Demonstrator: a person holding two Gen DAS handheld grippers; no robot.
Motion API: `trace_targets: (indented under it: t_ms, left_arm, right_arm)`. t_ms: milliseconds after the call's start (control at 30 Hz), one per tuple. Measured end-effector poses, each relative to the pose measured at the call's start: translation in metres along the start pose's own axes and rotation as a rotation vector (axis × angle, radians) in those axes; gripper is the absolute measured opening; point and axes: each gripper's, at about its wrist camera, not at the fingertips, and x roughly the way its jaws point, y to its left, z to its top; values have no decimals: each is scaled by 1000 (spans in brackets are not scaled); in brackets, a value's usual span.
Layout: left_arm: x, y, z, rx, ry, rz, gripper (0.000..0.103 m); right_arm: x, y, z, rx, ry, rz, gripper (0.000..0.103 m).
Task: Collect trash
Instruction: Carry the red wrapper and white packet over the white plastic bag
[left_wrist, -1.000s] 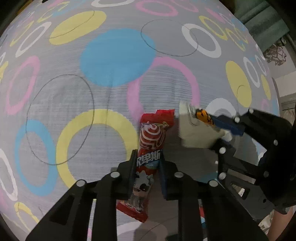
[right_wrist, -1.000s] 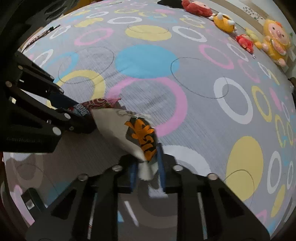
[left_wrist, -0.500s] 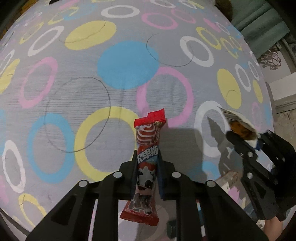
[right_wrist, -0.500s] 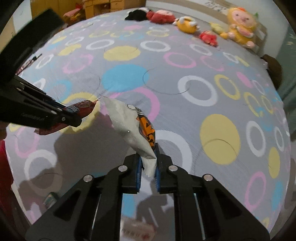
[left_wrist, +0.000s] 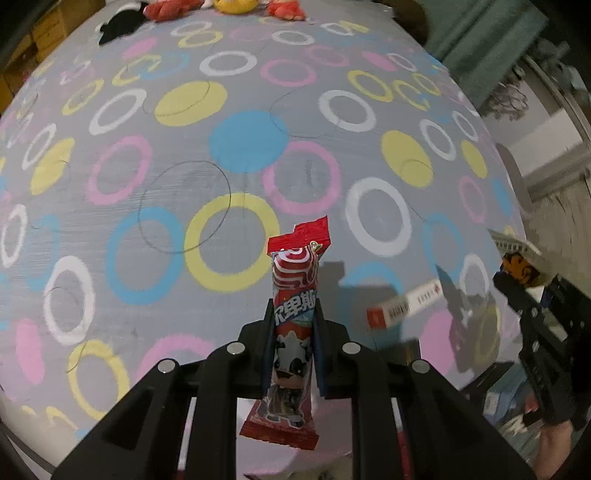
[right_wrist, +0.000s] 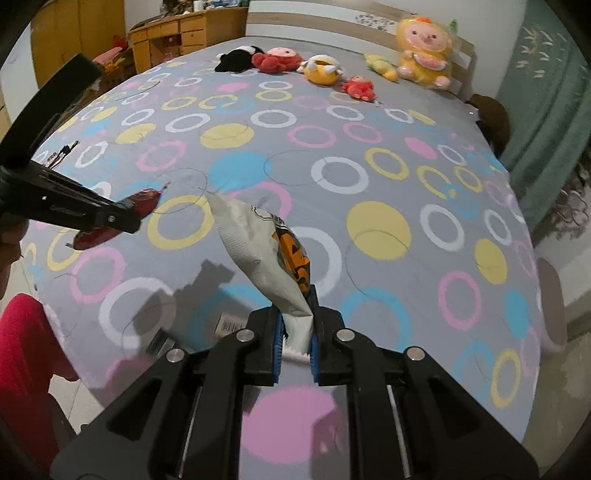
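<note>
Both tools lifted higher off bed (right_wrist: 369, 177), left tool (left_wrist: 293, 328) clamping red wrapper (left_wrist: 295, 295), right tool (right_wrist: 295, 328) clamping white packet (right_wrist: 258, 251)

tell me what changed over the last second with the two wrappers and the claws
Both claws rose away from the circle-patterned grey bedspread and drew apart. The left claw carried up the red cow-print candy wrapper, and the right claw carried up the white and orange snack bag. More of the bed shows, including a red and white small box lying on it. Both grips are unchanged, shut on the same items.
</note>
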Motion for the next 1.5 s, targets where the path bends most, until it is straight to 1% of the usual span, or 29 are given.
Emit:
trace_targets:
  t_ms: [233, 367, 500, 667, 967, 1233, 1500]
  left_arm:
    - [-24, -25, -37, 61, -10, 8, 18]
    - [-32, -31, -68, 96, -5, 11, 18]
    - [-30, -41, -100, 130, 8, 13, 18]
    - [-24, -51, -137, 169, 33, -2, 18]
    - [-19, -65, -190, 217, 63, -7, 18]
    - [-13, -77, -223, 255, 62, 3, 18]
    - [7, -82, -249, 272, 106, -13, 18]
  right_arm:
    - [-50, 12, -32, 34, -4, -34, 12]
    - [-66, 23, -50, 50, 3, -30, 12]
    - [-79, 41, -73, 59, 2, -35, 12]
    - [-85, 63, -100, 71, 26, -33, 12]
    - [-92, 99, -142, 99, 58, -17, 12]
    - [-105, 118, -168, 107, 65, -30, 12]
    - [-108, 128, -202, 167, 92, -12, 12]
